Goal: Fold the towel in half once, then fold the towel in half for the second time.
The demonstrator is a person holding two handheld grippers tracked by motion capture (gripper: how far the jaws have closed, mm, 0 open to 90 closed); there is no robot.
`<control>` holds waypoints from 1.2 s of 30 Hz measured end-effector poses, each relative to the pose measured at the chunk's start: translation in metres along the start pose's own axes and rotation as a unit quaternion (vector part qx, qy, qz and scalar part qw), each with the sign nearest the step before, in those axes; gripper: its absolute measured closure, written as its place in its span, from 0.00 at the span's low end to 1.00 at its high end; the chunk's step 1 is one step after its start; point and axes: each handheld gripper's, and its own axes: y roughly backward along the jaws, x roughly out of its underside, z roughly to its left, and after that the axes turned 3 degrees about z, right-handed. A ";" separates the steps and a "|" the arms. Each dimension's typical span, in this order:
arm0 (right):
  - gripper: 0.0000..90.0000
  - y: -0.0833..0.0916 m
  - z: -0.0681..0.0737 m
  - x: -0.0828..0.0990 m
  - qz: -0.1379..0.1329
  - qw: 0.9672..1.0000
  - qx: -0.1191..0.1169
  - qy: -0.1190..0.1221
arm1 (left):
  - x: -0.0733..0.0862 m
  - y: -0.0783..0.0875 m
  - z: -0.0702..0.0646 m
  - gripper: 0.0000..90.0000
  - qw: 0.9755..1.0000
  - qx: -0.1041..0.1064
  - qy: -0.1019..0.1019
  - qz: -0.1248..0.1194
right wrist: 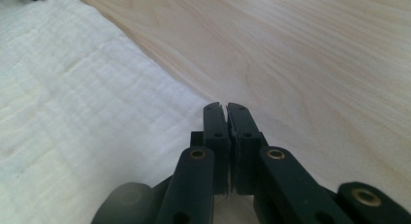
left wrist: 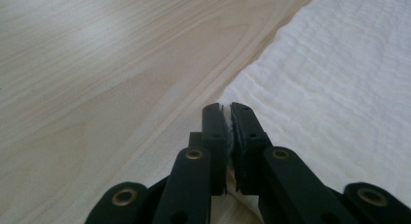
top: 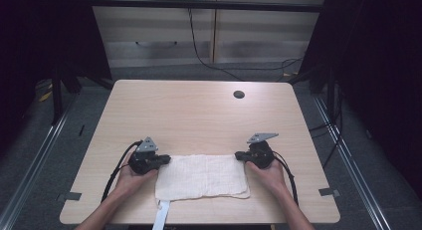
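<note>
White cloth [top: 201, 176] spread flat at near table [top: 199, 110] edge; left gripper [top: 166, 159] clamped shut on far-left corner, right gripper [top: 239, 155] shut on far-right corner; both corners secured, fold judged not yet begun.

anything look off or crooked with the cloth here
Nothing stands out. The white cloth lies flat near the table's front edge, with only its near edge slightly uneven. Each claw, left and right, pinches a far corner.

A light wooden table [top: 199, 110] is carrying a white cloth [top: 201, 176], which is lying flat near its front edge. A round cable hole [top: 239, 94] is sitting toward the far right corner.
</note>
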 end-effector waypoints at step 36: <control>0.97 0.037 0.044 -0.016 -0.097 0.993 -0.056 0.046 | 0.007 0.006 0.010 0.95 0.999 -0.008 0.040 -0.008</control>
